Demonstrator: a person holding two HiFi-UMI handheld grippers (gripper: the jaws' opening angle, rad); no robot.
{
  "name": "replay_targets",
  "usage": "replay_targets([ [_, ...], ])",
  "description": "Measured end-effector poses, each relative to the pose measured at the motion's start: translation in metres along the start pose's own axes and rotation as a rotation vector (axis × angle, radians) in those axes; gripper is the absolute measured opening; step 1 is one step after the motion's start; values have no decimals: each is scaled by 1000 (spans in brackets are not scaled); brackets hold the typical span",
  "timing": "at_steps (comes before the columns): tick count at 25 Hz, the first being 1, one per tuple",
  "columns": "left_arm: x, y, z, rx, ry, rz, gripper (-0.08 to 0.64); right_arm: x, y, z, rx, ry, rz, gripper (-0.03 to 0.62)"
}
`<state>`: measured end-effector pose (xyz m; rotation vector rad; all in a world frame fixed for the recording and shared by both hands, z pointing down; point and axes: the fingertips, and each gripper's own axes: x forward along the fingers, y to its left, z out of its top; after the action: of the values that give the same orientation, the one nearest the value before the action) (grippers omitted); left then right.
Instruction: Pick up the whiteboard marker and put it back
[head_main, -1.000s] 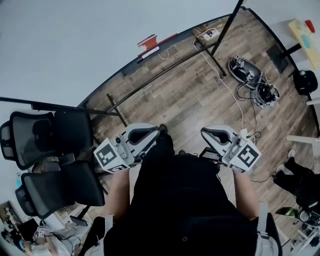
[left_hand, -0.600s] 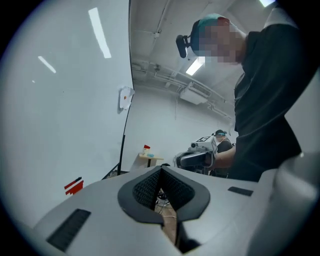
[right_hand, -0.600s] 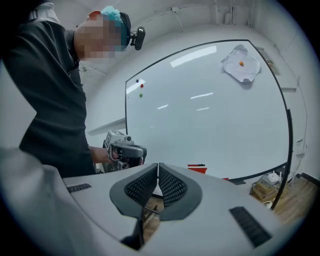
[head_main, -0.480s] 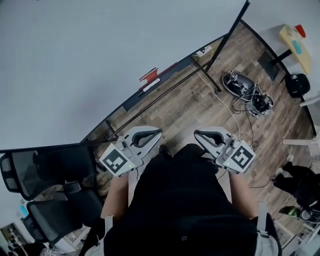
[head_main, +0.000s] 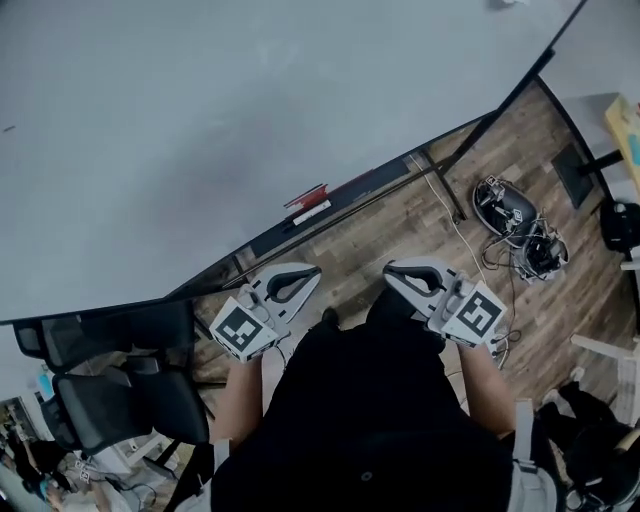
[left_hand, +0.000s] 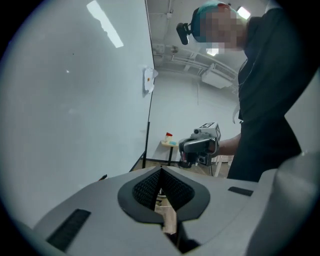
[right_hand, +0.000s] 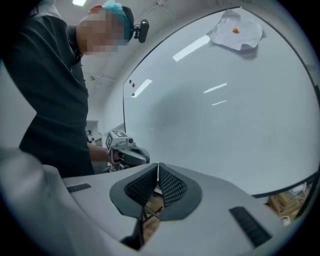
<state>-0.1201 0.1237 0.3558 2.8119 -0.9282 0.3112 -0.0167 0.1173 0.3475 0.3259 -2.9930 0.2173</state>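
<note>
Whiteboard (head_main: 200, 130) nearer now; marker (head_main: 312, 212) lies along tray (head_main: 268, 238); left tool (head_main: 311, 271), right tool (head_main: 391, 270) closed, empty.

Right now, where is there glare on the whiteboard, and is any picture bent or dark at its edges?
Left gripper view: one bright light streak high on the whiteboard, dark rounded corners. Right gripper view: several streaks on the whiteboard, its edge strongly bowed, dark corners too. Head view: the whiteboard is evenly lit, no glare; its ledge curves from the wide lens.
</note>
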Motion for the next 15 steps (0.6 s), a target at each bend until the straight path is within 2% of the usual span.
replay_targets([
  [4, 34, 31, -18, 69, 181, 129, 12, -5, -58, 27, -13, -76, 73, 20],
  [10, 71, 51, -23, 111, 339, 230, 12, -14, -112, 40, -19, -131, 185, 20],
  [12, 81, 54, -22, 102, 349, 262, 12, -13, -121, 35, -44, -111, 224, 20],
  [15, 86, 58, -25, 82, 359, 302, 12, -3, -131, 13, -90, -10, 259, 20],
])
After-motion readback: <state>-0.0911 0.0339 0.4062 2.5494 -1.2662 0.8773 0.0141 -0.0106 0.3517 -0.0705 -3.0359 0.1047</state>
